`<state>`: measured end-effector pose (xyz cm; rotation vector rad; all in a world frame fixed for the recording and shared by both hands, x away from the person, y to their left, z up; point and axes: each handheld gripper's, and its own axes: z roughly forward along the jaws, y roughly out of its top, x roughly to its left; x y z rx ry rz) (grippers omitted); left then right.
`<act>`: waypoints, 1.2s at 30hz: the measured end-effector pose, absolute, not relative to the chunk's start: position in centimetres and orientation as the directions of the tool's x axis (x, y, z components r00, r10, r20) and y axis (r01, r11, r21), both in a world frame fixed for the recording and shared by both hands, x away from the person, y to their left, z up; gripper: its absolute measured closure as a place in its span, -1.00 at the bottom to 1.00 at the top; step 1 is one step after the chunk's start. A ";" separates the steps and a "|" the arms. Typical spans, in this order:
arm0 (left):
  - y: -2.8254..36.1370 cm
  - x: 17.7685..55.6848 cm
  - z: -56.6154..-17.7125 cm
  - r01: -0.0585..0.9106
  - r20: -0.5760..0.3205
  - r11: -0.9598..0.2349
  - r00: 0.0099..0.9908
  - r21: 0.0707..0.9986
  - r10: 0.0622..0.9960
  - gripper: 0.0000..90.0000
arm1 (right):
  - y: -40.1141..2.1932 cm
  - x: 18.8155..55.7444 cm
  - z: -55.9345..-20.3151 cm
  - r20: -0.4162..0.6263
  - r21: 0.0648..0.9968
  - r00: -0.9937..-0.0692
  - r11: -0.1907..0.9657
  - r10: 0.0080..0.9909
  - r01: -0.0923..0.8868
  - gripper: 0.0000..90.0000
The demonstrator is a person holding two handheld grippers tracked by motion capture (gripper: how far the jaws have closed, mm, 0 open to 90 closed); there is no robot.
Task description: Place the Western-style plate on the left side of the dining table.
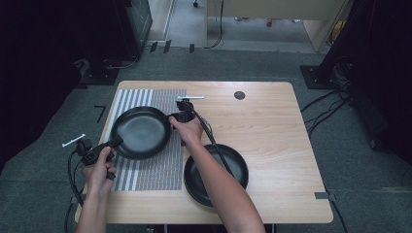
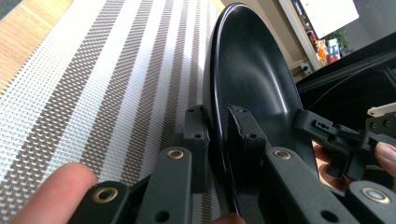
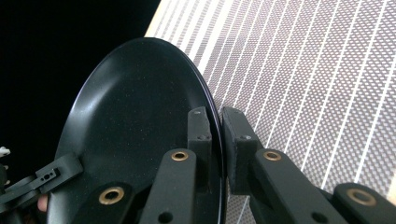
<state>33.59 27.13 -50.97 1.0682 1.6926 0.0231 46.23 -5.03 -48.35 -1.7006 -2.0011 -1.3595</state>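
A black plate (image 1: pixel 141 132) is over the striped placemat (image 1: pixel 160 170) on the left half of the table, held from two sides. My left gripper (image 1: pixel 115 141) is shut on its near-left rim, and my right gripper (image 1: pixel 171 118) is shut on its right rim. In the left gripper view the jaws of the left gripper (image 2: pixel 217 130) pinch the edge of the plate (image 2: pixel 257 79), with the right gripper (image 2: pixel 327 133) across the plate. In the right gripper view the right gripper (image 3: pixel 215 135) clamps the rim of the plate (image 3: pixel 135 121) above the placemat (image 3: pixel 303 84).
A second black plate (image 1: pixel 233 162) lies on the bare wood near the front edge, partly under my right forearm. A small dark disc (image 1: pixel 239 95) is set in the tabletop at the back. The wooden table (image 1: pixel 277 136) has open room on its right half. Cables run over the floor.
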 end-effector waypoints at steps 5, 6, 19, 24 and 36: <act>27.0 34.2 -51.7 0.634 -0.767 0.610 -0.040 0.476 0.640 0.75 | -4.7 47.3 -49.1 0.637 0.513 -0.329 -0.065 0.697 0.856 0.85; 27.0 34.2 -51.7 0.632 -0.766 0.610 -0.041 0.478 0.642 0.75 | -4.7 47.4 -49.1 0.635 0.512 -0.328 -0.062 0.699 0.857 0.85; 26.2 35.2 -52.6 0.642 -0.765 0.610 -0.058 0.463 0.641 0.73 | -4.7 49.3 -49.7 0.610 0.529 -0.341 -0.047 0.715 0.848 0.83; 26.0 35.5 -52.7 0.649 -0.759 0.601 -0.056 0.466 0.649 0.71 | -4.7 49.7 -49.8 0.596 0.535 -0.342 -0.042 0.727 0.844 0.83; 25.4 35.8 -52.8 0.669 -0.704 0.546 -0.046 0.505 0.708 0.66 | -4.3 50.2 -50.4 0.565 0.555 -0.343 -0.038 0.751 0.831 0.79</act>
